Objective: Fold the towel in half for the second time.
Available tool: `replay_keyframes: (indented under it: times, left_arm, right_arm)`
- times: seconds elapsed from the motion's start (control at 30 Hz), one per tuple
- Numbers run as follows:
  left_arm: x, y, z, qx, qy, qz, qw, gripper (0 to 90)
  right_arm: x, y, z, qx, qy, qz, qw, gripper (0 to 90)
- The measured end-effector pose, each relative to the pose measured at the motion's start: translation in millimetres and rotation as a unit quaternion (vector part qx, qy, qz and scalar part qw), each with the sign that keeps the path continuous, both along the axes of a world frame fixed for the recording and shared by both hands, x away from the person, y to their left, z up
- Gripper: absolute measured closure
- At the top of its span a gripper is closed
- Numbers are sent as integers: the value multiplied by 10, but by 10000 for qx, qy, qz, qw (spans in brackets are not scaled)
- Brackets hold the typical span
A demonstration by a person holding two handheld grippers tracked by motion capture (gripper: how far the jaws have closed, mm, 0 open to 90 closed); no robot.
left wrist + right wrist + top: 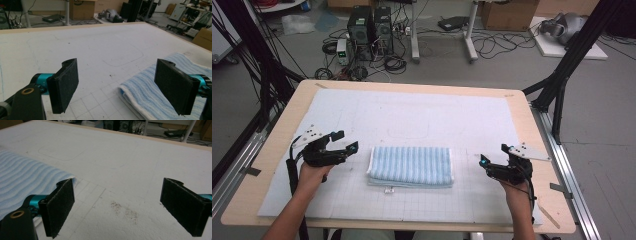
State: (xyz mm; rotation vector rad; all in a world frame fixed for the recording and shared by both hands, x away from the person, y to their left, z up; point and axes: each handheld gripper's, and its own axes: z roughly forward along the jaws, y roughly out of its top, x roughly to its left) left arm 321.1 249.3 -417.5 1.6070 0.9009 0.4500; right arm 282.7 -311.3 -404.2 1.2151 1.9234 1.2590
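The folded towel (410, 166), blue and white striped, lies on the white mat (412, 117) a little nearer the worktop's (277, 150) front edge than its back edge, about midway between the left and right edges. Its layers sit stacked and fairly square, with a small tag poking out at the front edge of the fold.

The left claw (346, 141) hangs just off the towel's left end, jaws spread wide with nothing between them; the right claw (493, 154) stands off the right end, a bit farther away, likewise wide open and empty.

The likeliest trouble from here is a careless pass by either claw. The left one is close enough that a low sweep toward the middle could catch the top layer and drag the fold apart. If the towel is gripped again, pinching only the upper layers would peel the stack open. The trailing cables could also brush it as the hands pull away.
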Motion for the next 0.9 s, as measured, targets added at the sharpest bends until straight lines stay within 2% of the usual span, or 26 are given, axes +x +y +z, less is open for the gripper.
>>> replay_keyframes:
  times: [0.3,0.9]
  left_arm:
    - [-51,29,5,30,-38,29,10000,206]
    - [-29,26,-12,64,-11,19,10000,213]
  right_arm:
    - [15,30,28,-12,-38,17,10000,113]
    - [23,9,4,41,8,-5,10000,113]
